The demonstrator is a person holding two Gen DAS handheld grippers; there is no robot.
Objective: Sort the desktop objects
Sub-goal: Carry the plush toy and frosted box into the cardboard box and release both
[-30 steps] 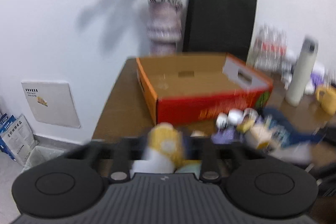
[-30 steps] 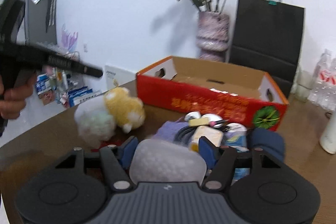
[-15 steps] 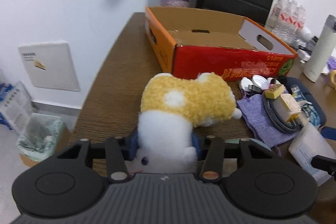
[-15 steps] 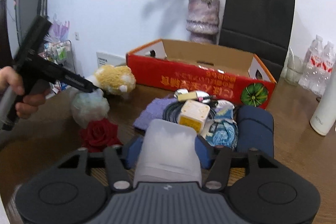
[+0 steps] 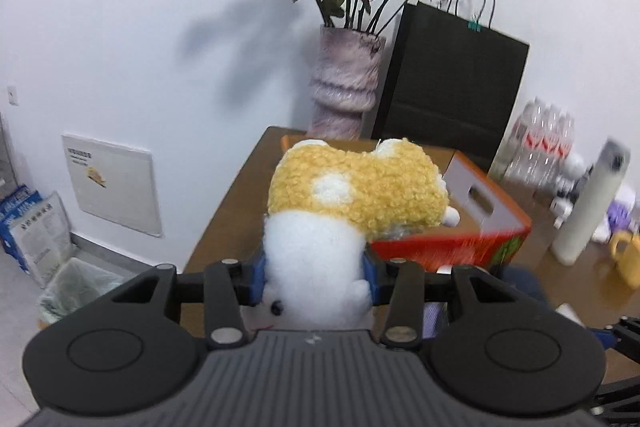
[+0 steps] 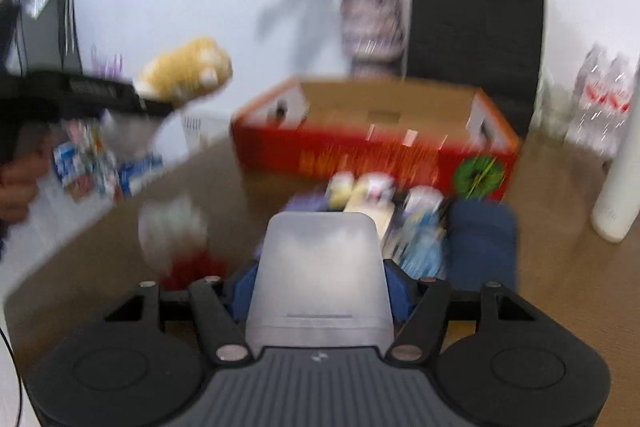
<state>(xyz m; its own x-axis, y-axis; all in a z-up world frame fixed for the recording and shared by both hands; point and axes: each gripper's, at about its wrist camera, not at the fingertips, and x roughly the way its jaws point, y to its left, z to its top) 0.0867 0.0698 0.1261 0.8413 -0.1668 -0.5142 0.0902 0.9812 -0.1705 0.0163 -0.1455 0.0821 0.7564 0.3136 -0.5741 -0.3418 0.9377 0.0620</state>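
The left gripper (image 5: 314, 277) is clamped on a yellow-and-white plush toy (image 5: 352, 195) held above the table near the red cardboard box (image 5: 480, 227), the right gripper (image 6: 320, 291) pinches a frosted plastic container (image 6: 320, 275); each should be carried fully over the box rim before its fingers part.

The plush toy (image 5: 352, 195) is curly mustard yellow with white spots and a plain white lower half. The box (image 6: 372, 143) is red outside with orange edges, tan cardboard inside, and a green round print. Brown woodgrain surface (image 5: 228, 215), black paper bag (image 5: 448, 83), mauve streaky vase (image 5: 346, 83), frosted whitish container (image 6: 320, 275).
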